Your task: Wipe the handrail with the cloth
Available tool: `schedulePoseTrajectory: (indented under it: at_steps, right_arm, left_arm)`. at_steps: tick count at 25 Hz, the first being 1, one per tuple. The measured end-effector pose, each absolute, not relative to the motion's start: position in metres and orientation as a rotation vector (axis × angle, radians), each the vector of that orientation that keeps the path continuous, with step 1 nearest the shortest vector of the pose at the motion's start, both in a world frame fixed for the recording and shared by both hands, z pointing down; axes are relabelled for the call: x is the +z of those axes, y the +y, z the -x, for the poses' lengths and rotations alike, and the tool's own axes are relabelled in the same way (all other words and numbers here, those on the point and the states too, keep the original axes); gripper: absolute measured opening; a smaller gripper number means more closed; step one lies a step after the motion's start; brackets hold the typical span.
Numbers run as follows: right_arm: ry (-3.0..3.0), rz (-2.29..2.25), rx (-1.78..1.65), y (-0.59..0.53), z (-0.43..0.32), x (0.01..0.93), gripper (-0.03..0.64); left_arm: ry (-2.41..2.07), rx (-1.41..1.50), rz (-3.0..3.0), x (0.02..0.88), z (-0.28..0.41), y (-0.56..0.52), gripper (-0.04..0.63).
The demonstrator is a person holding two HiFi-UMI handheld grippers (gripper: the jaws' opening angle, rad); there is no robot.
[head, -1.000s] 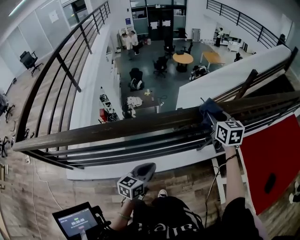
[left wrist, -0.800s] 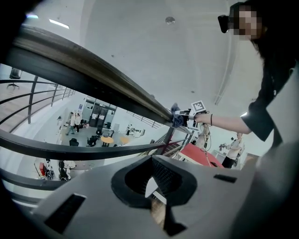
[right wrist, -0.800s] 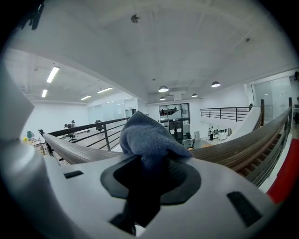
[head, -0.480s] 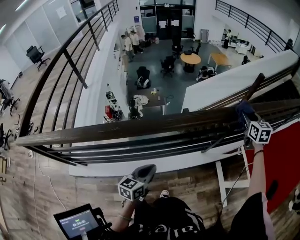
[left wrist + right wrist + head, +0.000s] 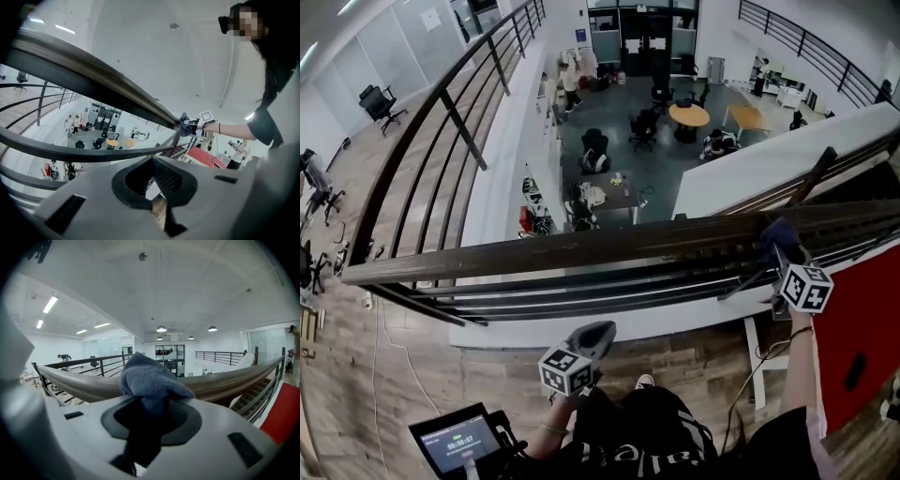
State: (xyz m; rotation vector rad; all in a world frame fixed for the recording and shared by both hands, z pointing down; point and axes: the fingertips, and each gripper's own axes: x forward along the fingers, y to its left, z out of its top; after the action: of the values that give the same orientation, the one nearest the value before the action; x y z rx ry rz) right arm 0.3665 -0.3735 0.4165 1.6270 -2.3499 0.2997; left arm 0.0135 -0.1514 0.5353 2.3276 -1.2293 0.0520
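The dark wooden handrail [image 5: 581, 248] runs left to right across the head view. My right gripper [image 5: 782, 246] is shut on a blue cloth [image 5: 776, 231] and holds it against the rail's top near the right end. From the right gripper view, the cloth [image 5: 151, 378] bunches out of the jaws and lies on the handrail [image 5: 70, 383]. My left gripper [image 5: 587, 340] hangs below the rail near the person's body, shut and empty. The left gripper view looks up at the handrail [image 5: 93, 75], with the cloth [image 5: 183, 124] far along it.
Beyond the rail is a drop to a lower floor with tables and chairs [image 5: 689, 117]. A second railing [image 5: 441, 103] runs along the left walkway. A red panel [image 5: 862, 328] stands at the right, and a small screen [image 5: 455, 441] sits at the bottom left.
My right gripper slid the cloth rightward along the handrail, then stayed near the right end. The left gripper has stayed where it was.
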Motion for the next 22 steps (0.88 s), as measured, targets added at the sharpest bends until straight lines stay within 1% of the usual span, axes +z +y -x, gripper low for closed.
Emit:
schedulePoseTrajectory:
  at_steps: [5,8,9,12,13,16,20,22]
  right_arm:
    - [-2.459,-1.484,0.401,-0.33,-0.284,0.456,0.103]
    - [-2.506,-1.402,0.479,-0.311,-0.229,0.464,0.103]
    - [-2.513,-1.381,0.503,-0.302,-0.201,0.467,0.103]
    - [-2.526,-1.315,0.563,-0.259,-0.086,0.485,0.103]
    - [-2.531,-1.286,0.584,-0.248,-0.058,0.493,0.103]
    - [-2.542,-1.191,0.636,-0.234,-0.015,0.517,0.103]
    - [-2.53,-1.049,0.625,-0.199,0.105,0.547,0.103]
    - [-2.522,-0.985,0.612,-0.192,0.151,0.557,0.103]
  left_arm:
    - [-1.258,0.09,-2.313,0.547,0.003,-0.144,0.002]
    - [-1.276,0.095,-2.298,0.538,0.025,-0.141,0.002]
    - [-1.277,0.096,-2.293,0.537,0.043,-0.136,0.002]
    - [-1.281,0.093,-2.279,0.541,0.129,-0.104,0.002]
    - [-1.284,0.085,-2.274,0.543,0.146,-0.098,0.002]
    - [-1.299,0.072,-2.262,0.547,0.154,-0.095,0.002]
    - [-1.343,0.1,-2.234,0.559,0.229,-0.07,0.002]
    - [-1.365,0.088,-2.221,0.56,0.252,-0.065,0.002]
